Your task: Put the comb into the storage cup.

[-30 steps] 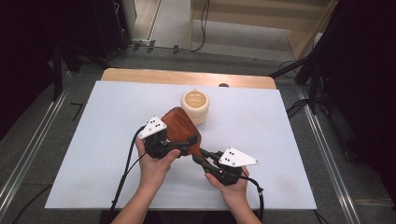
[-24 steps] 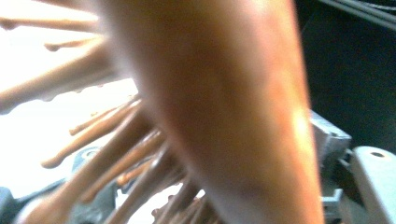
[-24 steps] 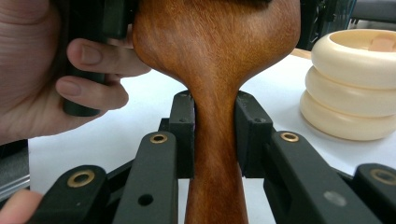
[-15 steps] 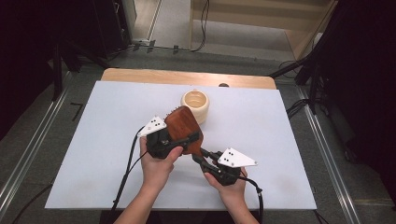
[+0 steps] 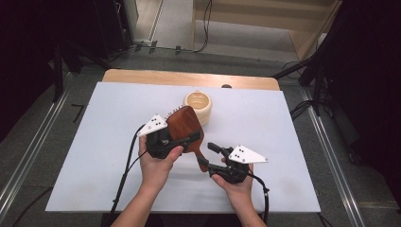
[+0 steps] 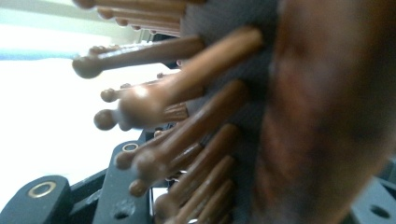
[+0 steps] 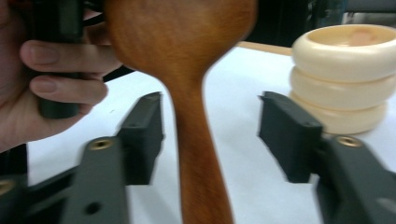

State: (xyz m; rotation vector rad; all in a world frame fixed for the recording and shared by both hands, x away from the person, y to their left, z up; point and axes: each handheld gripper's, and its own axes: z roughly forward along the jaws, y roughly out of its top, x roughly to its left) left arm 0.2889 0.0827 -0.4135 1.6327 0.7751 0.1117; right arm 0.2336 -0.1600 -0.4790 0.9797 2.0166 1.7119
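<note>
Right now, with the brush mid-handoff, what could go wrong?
1. The right tool is open around the hairbrush handle, touching neither side; if the left tool lets go first, the brush probably drops.
2. The left tool grips the head by the bristles, so it could twist when the right one closes.
3. The cream ribbed cup stands just behind the brush; a swing forward might knock it.
</note>
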